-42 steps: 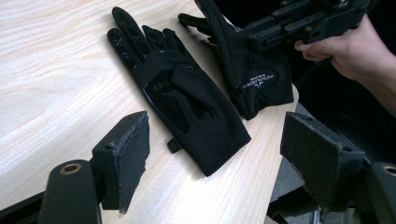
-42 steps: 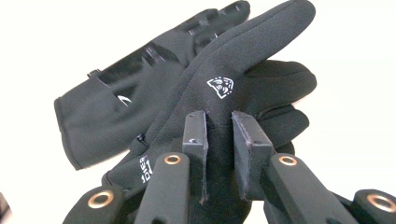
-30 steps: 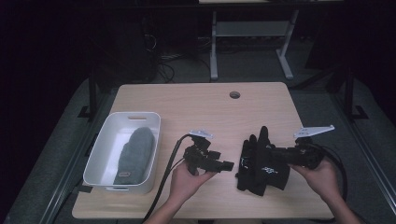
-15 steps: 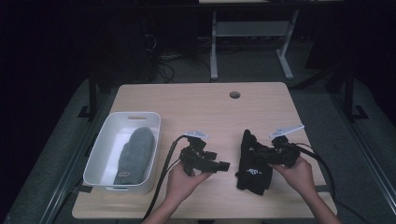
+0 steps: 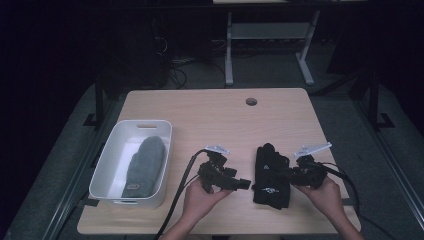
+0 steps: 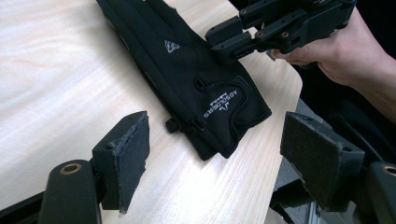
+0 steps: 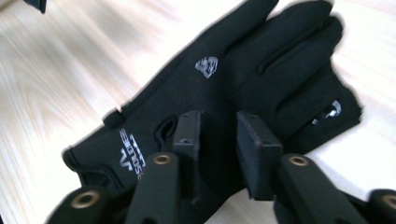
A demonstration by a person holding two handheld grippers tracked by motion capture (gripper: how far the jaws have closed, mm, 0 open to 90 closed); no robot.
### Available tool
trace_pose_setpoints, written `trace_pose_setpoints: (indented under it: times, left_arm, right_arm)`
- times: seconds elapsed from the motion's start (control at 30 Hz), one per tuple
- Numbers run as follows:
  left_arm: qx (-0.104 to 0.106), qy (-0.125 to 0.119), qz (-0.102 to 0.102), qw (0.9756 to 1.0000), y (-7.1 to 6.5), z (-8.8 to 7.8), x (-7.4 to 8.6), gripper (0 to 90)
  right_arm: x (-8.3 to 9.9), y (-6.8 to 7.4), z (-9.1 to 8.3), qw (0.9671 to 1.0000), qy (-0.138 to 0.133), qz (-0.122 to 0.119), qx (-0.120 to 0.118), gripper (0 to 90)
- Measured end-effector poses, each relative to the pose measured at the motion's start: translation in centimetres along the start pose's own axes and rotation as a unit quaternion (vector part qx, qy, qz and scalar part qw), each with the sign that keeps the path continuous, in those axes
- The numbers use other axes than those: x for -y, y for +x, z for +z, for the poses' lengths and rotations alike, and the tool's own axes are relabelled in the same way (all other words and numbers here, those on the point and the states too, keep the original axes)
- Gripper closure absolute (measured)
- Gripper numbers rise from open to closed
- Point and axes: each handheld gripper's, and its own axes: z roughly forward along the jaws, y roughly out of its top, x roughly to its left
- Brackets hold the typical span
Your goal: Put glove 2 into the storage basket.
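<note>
A black glove (image 5: 272,175) (image 6: 196,79) (image 7: 233,79) lies flat on the wooden table (image 5: 210,120), fingers pointing away, with white logos on its back. My right gripper (image 5: 291,175) (image 7: 217,135) (image 6: 224,44) comes in from the right and its tips rest on the glove's back. Its jaws have just been closing and stand a narrow gap apart, with glove fabric under the gap. My left gripper (image 5: 245,184) (image 6: 219,158) hovers just left of the glove's cuff, open wide, nothing between its pads.
A white bin (image 5: 145,124) at the table's left holds a grey mitten (image 5: 145,162). A round cable hole (image 5: 251,101) sits near the far edge. The glove's cuff lies close to the table's front edge. Cables trail from both grippers.
My right gripper has moved left from beside the glove onto its back and come down. The glove has shifted slightly left. The left gripper has stayed put.
</note>
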Motion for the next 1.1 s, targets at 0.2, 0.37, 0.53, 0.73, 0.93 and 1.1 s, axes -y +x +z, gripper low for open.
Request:
trace_pose_setpoints:
  times: [0.2,0.37,0.53,0.73,0.93,1.1]
  left_arm:
    - [0.005,0.021,-0.001,0.9998,-0.1,1.7,0.7,24.0]
    - [0.009,0.031,-0.012,0.9994,-0.1,3.3,1.1,23.9]
    - [0.004,0.042,-0.014,0.999,-0.3,4.8,1.3,23.9]
    - [-0.003,0.059,-0.016,0.9981,-0.3,6.2,1.5,24.1]
    - [-0.021,0.069,-0.009,0.9973,-0.3,7.1,1.5,30.5]
    - [-0.043,0.068,0.008,0.9967,-0.4,7.3,1.3,41.5]
  right_arm:
    - [0.9,0.0,0.6,0.9998,0.0,0.008,-0.015,74.9]
    - [0.4,-0.4,0.1,0.9992,-0.02,0.032,-0.009,50.5]
    - [-0.4,-2.0,0.1,0.9975,-0.038,0.052,0.03,37.0]
    - [-1.2,-3.5,1.3,0.9954,-0.043,0.074,0.044,30.8]
    - [-1.4,-4.7,2.4,0.994,-0.036,0.091,0.05,29.2]
    - [-1.1,-5.2,2.7,0.9938,-0.026,0.095,0.052,33.1]
